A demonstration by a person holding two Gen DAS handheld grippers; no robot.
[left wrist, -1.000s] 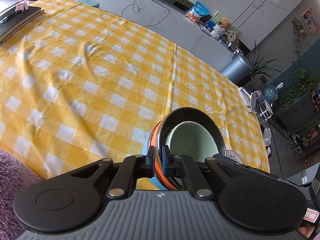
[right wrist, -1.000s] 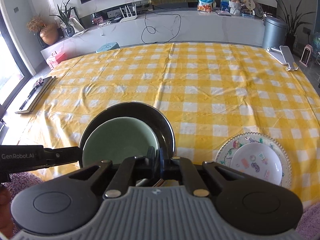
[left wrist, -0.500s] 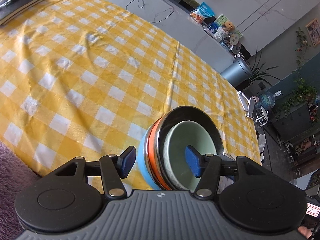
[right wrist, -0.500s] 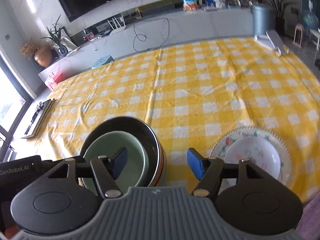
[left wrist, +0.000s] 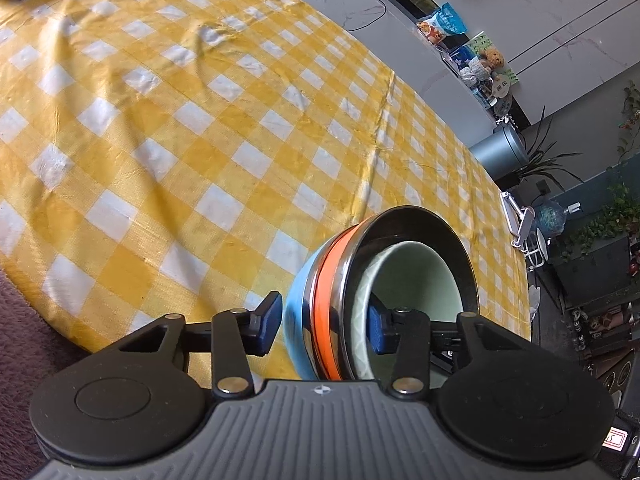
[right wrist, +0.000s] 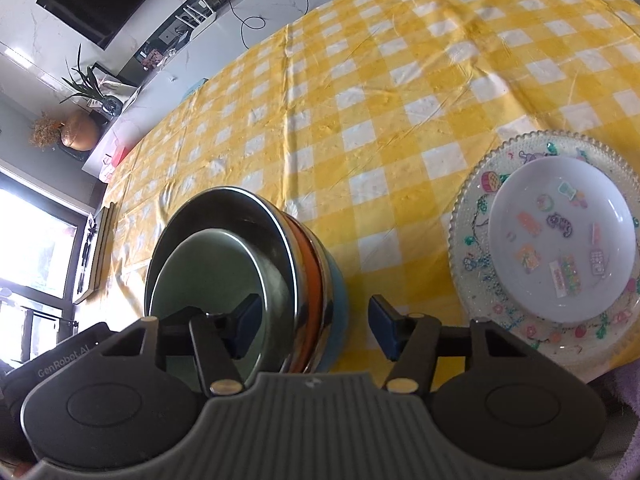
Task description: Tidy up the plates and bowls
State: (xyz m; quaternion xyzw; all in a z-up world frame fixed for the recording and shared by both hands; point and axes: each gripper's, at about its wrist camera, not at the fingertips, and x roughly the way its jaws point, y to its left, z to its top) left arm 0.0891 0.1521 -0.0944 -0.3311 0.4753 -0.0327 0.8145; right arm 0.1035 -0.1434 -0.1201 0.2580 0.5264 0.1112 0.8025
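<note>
The desk [left wrist: 168, 128], under a yellow-and-white checked cloth, takes up most of both views. Its whole far half lies bare and wrinkled out to the back edge. In the left wrist view the near edge of the cloth runs diagonally at lower left, with a purple rug [left wrist: 24, 344] below it.

On the right side of the desk, near its front edge, sits a clear beaded plate [right wrist: 472, 240] with a white dish [right wrist: 560, 240] resting inside it; the dish carries small coloured stickers. A strip of bare cloth separates this plate from the bowl stack [right wrist: 256, 272] to its left.

The stack stands close to the near edge: a pale green bowl [left wrist: 416, 280] nested in a steel bowl [left wrist: 420, 220], over an orange band [left wrist: 326, 300] and a light blue bowl [left wrist: 298, 312] at the bottom.

The left gripper [left wrist: 322, 326] straddles the stack's wall, one finger outside by the blue bowl, the other inside the green bowl. Its fingers are apart with gaps visible, and have just been closing in. The right gripper [right wrist: 316, 326] straddles the opposite rim in the same way, one finger inside and the other outside on the plate's side. Its fingers also stand apart, clear of the bowls, and have just been closing a little.
</note>
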